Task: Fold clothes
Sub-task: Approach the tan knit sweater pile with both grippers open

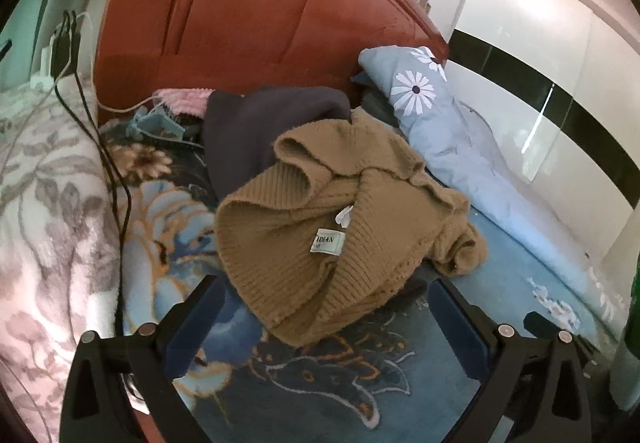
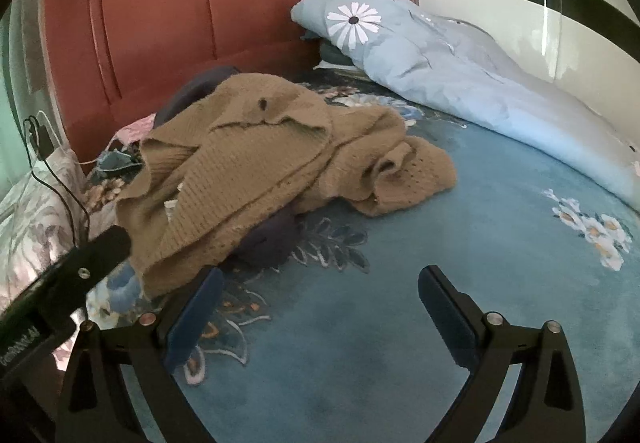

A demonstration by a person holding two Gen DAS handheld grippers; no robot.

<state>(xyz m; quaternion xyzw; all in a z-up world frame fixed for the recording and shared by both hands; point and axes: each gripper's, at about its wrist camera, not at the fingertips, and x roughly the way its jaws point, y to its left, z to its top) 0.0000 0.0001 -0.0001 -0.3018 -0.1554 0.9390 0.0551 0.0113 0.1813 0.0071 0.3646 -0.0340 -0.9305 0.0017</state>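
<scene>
Our left gripper stands spread wide with nothing between its fingers, and the crumpled brown knit sweater lies just ahead of it on the blue floral bedspread. Our right gripper is likewise spread and empty, the sweater ahead and to its left, a dark garment showing beneath.
</scene>
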